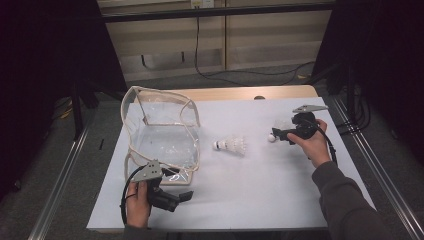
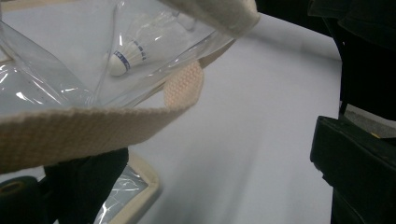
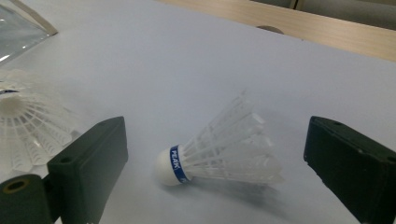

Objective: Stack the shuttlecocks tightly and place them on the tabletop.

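Left gripper (image 1: 186, 195) sits at about 7 o'clock on the white table (image 1: 260, 200), just in front of the clear plastic tote bag (image 1: 161, 131). Jaws wide apart, nothing between the pads. In the left gripper view the bag's beige webbing strap (image 2: 88, 128) crosses in front of the left jaw and hides most of it; can't tell if strap and jaw actually touch. Right jaw cut off by the frame edge.

Right gripper (image 1: 274, 135) at about 2 o'clock, held in the right hand (image 1: 312, 142). Jaws spread wide around a shuttlecock (image 3: 219, 151) lying on its side on the table, white cork pointing to 9 o'clock in the right gripper view, blue band reading "PEAK". Pads clear of it on both sides.

Second shuttlecock (image 1: 231, 145) lies near table centre, between bag and right gripper; in the right gripper view its skirt is cut off at the left edge and partly behind the left jaw.

Bag contents hard to read through glare.
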The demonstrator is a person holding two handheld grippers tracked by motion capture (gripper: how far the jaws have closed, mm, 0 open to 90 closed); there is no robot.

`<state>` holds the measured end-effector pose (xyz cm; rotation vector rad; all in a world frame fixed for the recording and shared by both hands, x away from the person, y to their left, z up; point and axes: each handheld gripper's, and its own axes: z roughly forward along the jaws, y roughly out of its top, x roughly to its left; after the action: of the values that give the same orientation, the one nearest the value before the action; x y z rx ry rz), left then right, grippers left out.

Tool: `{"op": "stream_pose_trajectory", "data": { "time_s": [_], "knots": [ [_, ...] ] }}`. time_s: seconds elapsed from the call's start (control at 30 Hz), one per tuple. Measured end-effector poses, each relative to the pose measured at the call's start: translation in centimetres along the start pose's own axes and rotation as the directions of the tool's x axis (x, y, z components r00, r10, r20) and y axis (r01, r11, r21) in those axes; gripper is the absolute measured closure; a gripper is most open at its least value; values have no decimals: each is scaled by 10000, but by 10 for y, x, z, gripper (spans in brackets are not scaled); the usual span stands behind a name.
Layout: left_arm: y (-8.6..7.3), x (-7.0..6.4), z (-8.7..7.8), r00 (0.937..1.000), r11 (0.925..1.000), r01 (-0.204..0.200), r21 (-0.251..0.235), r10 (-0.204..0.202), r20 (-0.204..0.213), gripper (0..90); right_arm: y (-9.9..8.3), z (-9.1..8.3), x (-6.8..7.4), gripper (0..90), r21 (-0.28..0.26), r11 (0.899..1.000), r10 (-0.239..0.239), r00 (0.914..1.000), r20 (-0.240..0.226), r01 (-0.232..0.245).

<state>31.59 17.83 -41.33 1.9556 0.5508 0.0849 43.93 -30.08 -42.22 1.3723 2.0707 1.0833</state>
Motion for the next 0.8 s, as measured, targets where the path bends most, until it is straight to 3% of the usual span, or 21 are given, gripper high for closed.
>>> {"op": "stream_pose_trajectory", "data": {
  "time_s": [0.5, 0.8],
  "knots": [
    [0, 0, 0, 10000, 10000, 21, -7, -21, -14, 44, -5, 9, -11, 78, 162, 9997, 176, 9995, 279, -180],
    [0, 0, 0, 10000, 10000, -10, -10, 10, -17, 44, -8, 15, -7, 112, 435, 9988, 211, 9996, -197, -202]
  ]
}}
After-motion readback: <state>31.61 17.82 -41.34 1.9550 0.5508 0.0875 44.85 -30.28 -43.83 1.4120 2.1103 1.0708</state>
